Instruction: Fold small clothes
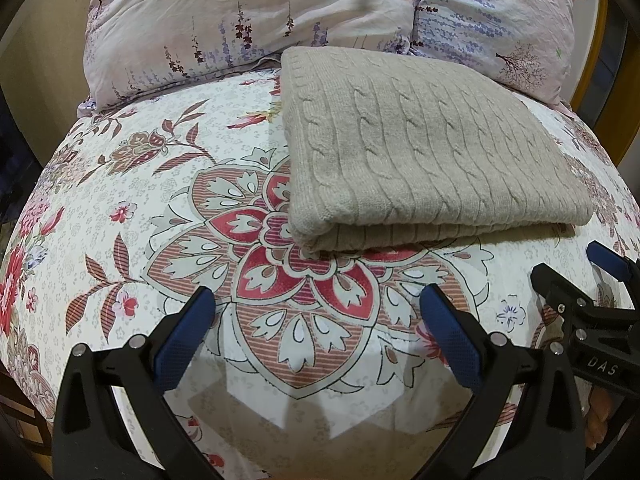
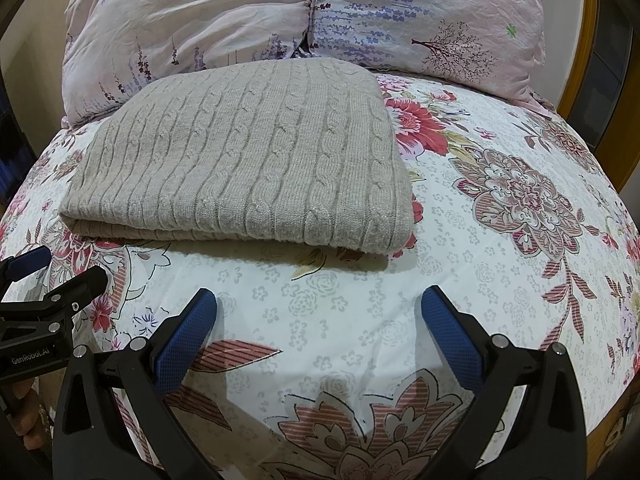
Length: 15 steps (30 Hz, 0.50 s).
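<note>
We note a beige cable-knit sweater [image 1: 432, 148] lying folded into a thick rectangle on the bed [image 1: 120, 184], on the flower-printed sheet. We take the sweater as our landmark. Its folded edge faces us, with a lower layer showing just beneath the top one along that edge. The cables run from the near edge to the far edge.

Behind the sweater, touching or just beside its far edge, lie two pale pink pillows [image 2: 192, 20] printed with lavender sprigs and small trees. In the left wrist view a large red and white medallion in the sheet print sits partly under the sweater's near left corner.

Our left gripper [image 1: 318, 300] hovers in front of the sweater's near edge, toward its left corner, apart from the knit. Its blue-padded fingers [image 1: 184, 336] stand wide apart and hold nothing.

Our right gripper [image 2: 318, 300] hovers in front of the sweater's near edge, toward its right corner, also apart from the knit. Its fingers [image 2: 452, 332] are likewise spread wide and hold nothing.

Each gripper shows in the other's view, off to the side of the sweater's near edge. A wooden frame [image 2: 576, 80] shows at the right, beyond the pillows.
</note>
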Each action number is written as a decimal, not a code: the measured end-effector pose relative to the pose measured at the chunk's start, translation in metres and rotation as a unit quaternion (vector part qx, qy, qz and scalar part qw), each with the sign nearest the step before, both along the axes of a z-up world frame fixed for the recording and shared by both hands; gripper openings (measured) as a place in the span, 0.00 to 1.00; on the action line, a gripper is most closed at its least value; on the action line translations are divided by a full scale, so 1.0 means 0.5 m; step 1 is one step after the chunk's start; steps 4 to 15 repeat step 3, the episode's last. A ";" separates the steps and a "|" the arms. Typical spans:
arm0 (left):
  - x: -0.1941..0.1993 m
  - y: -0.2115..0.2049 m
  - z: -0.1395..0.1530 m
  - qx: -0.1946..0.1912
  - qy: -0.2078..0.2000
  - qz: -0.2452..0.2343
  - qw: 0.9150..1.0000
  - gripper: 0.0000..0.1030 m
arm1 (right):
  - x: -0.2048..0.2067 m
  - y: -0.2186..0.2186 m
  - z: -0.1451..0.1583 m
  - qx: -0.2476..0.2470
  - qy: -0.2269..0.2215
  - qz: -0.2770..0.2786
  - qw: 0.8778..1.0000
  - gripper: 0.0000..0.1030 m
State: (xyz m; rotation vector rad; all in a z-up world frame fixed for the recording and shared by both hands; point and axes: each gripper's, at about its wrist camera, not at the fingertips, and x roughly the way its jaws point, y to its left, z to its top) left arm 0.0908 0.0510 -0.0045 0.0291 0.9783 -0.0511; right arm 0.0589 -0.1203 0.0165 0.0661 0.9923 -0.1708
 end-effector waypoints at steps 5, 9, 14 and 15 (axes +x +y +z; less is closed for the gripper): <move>0.000 0.000 0.000 0.000 0.000 0.000 1.000 0.98 | 0.000 0.000 0.000 0.000 0.000 0.000 1.000 0.99; 0.000 0.000 0.000 0.000 0.000 0.000 1.000 0.98 | 0.000 0.000 0.000 0.000 0.000 0.000 1.000 0.99; 0.000 0.000 0.000 0.000 0.000 0.000 1.000 0.98 | 0.000 0.000 0.000 0.000 0.000 0.000 1.000 0.99; 0.000 0.000 0.000 0.000 0.000 0.000 1.000 0.98 | 0.000 0.000 0.000 0.000 0.000 0.000 1.000 0.99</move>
